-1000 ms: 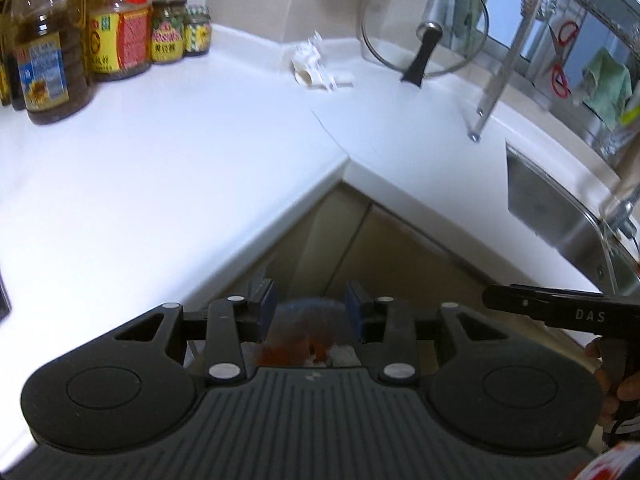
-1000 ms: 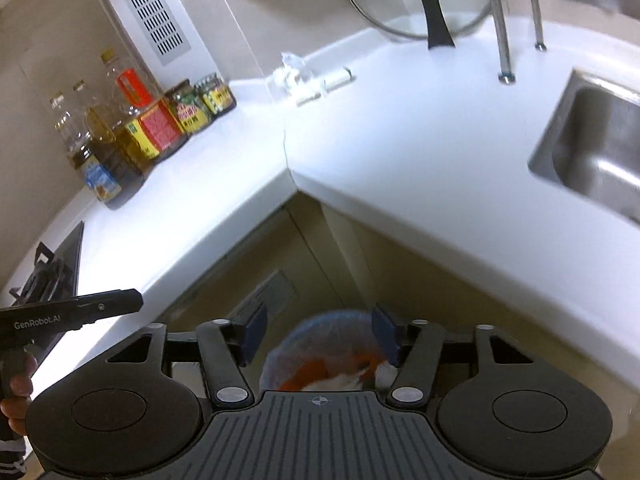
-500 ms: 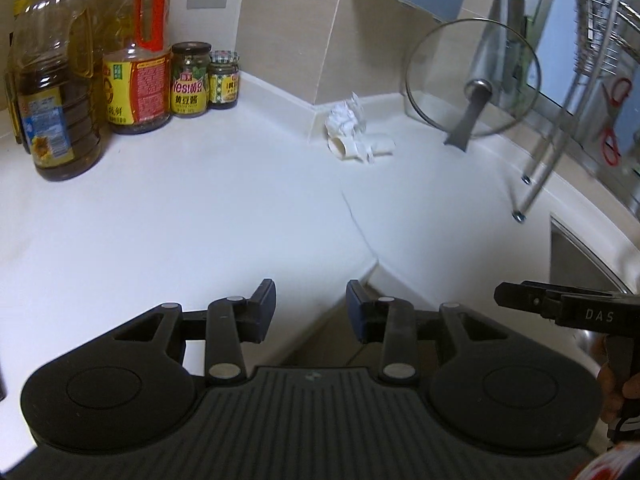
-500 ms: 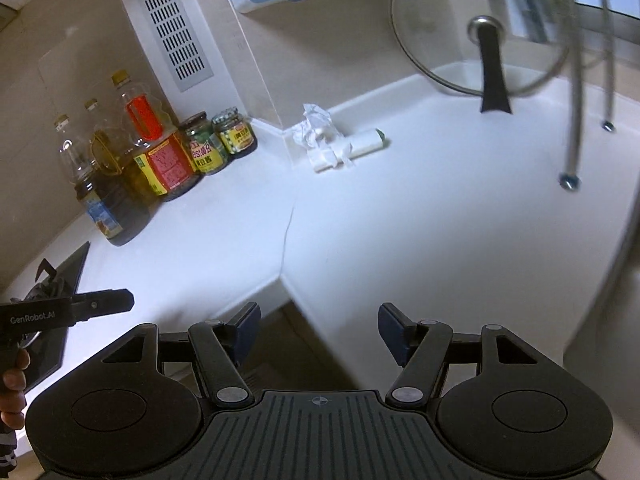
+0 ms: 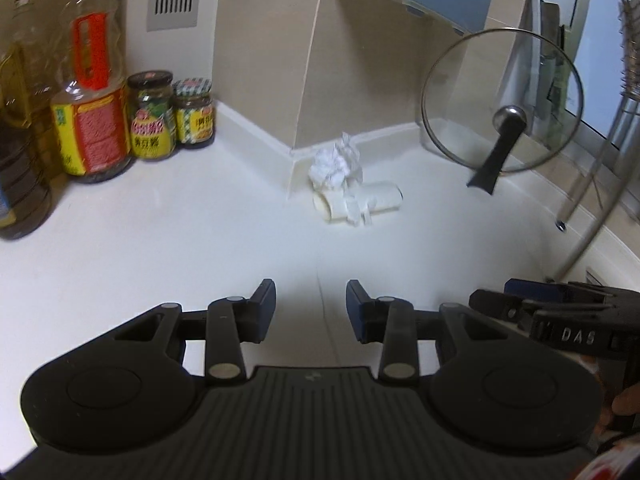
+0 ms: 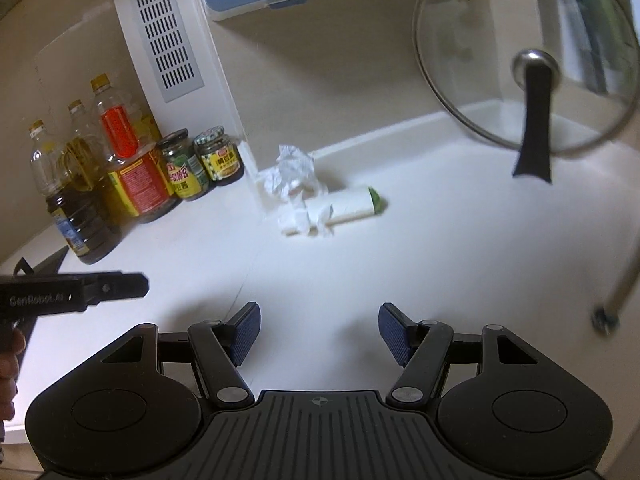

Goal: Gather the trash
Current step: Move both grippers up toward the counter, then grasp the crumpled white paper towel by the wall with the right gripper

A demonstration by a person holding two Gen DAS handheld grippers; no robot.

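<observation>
The countertop (image 5: 160, 240) is plain white. The crumpled tissue (image 6: 294, 176) is white; the roll (image 6: 348, 206) beside it is cream with a green end. The oil bottle (image 5: 94, 120) carries a red and yellow label and an orange handle. The two jars (image 6: 200, 164) have yellow-green labels. The lid handle (image 6: 534, 128) is black. Both grippers' bodies are black, with dark blue ribbed pads (image 6: 244, 332).

White corner countertop (image 5: 168, 240), beige tiled wall (image 5: 264, 52) w/ vent grille (image 6: 164, 32), window (image 5: 600, 52) at right
</observation>
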